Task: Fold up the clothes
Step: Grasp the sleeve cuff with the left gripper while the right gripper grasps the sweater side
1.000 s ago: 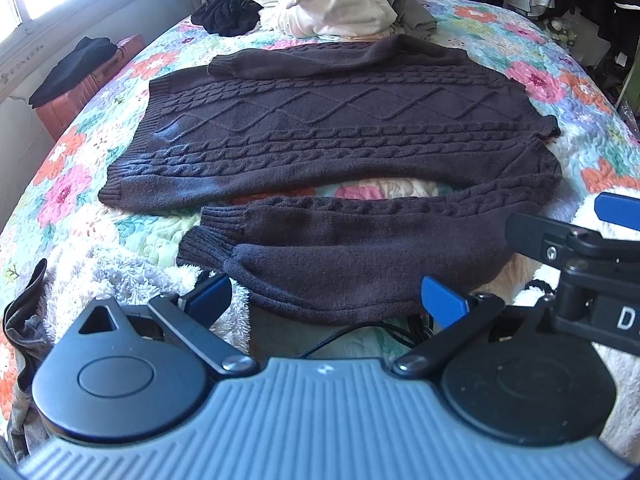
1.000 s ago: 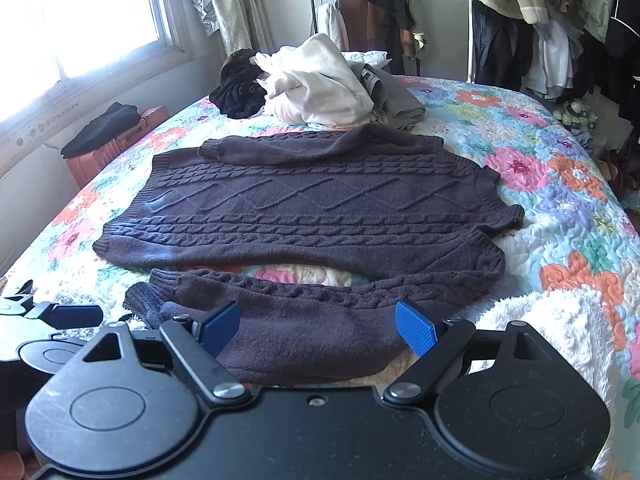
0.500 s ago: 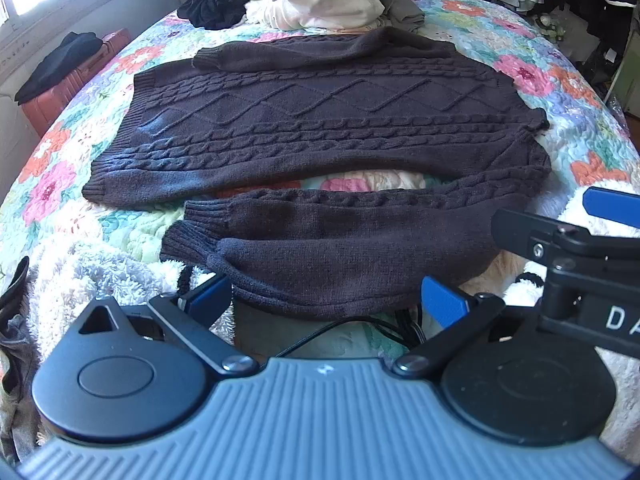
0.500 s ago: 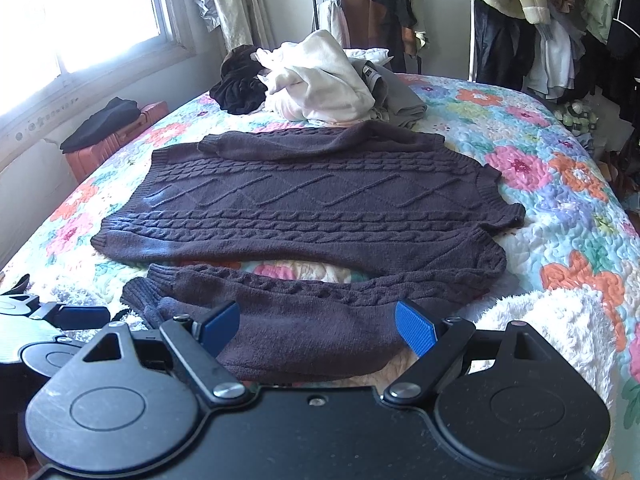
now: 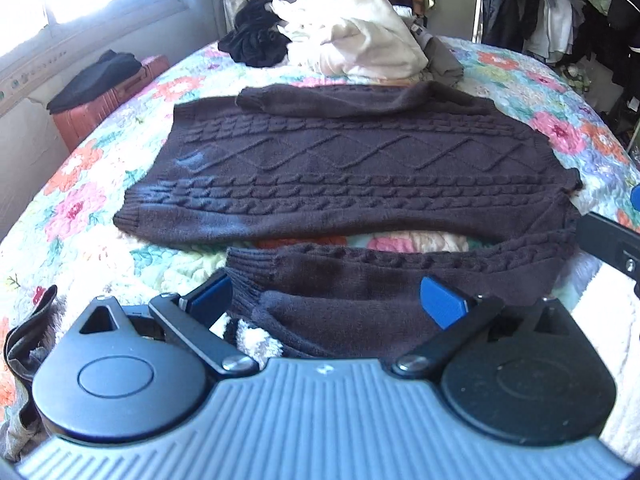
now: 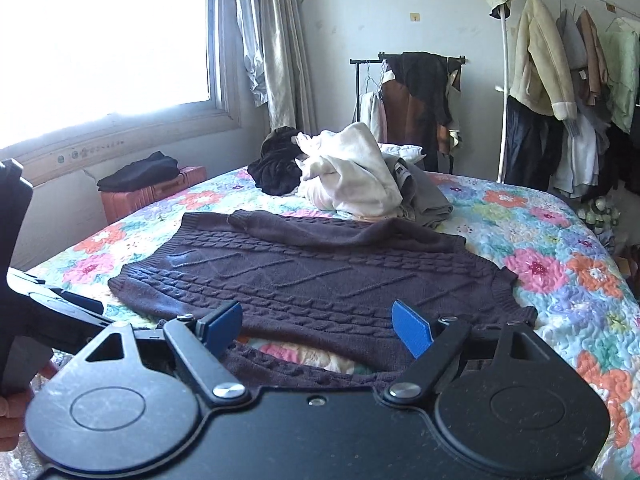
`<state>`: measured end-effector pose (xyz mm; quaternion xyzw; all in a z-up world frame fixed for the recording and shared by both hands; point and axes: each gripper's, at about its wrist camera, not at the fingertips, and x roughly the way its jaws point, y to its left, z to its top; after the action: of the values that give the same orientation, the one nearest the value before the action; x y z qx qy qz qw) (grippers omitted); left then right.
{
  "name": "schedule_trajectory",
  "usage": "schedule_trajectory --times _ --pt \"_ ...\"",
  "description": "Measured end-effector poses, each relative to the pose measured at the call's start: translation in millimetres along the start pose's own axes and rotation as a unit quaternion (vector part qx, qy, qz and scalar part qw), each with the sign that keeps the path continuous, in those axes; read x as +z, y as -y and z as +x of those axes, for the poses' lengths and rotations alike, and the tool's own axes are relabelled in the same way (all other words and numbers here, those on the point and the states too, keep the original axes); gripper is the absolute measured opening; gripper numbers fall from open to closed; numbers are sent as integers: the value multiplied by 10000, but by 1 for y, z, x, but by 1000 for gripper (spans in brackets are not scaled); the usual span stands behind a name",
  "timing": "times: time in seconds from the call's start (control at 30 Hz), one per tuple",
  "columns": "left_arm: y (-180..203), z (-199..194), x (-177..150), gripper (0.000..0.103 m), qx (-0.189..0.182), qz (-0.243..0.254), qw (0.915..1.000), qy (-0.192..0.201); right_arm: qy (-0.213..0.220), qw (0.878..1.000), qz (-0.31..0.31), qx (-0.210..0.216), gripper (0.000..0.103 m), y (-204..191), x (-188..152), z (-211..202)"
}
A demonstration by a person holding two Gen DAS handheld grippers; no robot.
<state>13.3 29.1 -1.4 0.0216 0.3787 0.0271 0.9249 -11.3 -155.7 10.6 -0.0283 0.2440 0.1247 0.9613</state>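
A dark brown cable-knit sweater lies flat on the floral quilt, its hem to the left. Its far sleeve is folded over the body. Its near sleeve lies along the front edge. My left gripper is open and empty, low over the near sleeve's cuff. My right gripper is open and empty, above the near edge of the sweater. The right gripper's arm shows at the right edge of the left wrist view.
A heap of white, black and grey clothes sits at the far side of the bed. A pink suitcase with a dark garment stands by the window. Clothes racks line the right wall. A white fluffy blanket lies near right.
Both grippers have moved forward and lower toward the near sleeve and tilted up, so more of the room shows. Both stay open. The sweater has not moved.
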Motion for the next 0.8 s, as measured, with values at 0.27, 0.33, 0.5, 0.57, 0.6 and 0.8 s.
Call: schedule_trajectory --times 0.27,0.33,0.5,0.57,0.6,0.8 --pt "-2 21 18 103 119 -114 9998 100 -648 9976 -88 230 88 -9 -8 38" --pt "-19 37 31 103 -144 -464 9987 -177 -929 9947 12 440 88 -9 -8 52" --pt "-42 99 51 103 244 92 9938 -1079 -1596 9826 210 930 87 -9 -7 88" --pt "-50 123 53 103 263 88 9895 -1418 -1778 9786 134 1023 87 -12 -4 108" --pt "-54 135 53 103 262 53 9872 -1573 -1868 9765 96 1069 87 -14 -3 117" --pt "-65 183 42 103 80 39 9760 -2177 -2372 9633 -509 1145 85 -23 -12 173"
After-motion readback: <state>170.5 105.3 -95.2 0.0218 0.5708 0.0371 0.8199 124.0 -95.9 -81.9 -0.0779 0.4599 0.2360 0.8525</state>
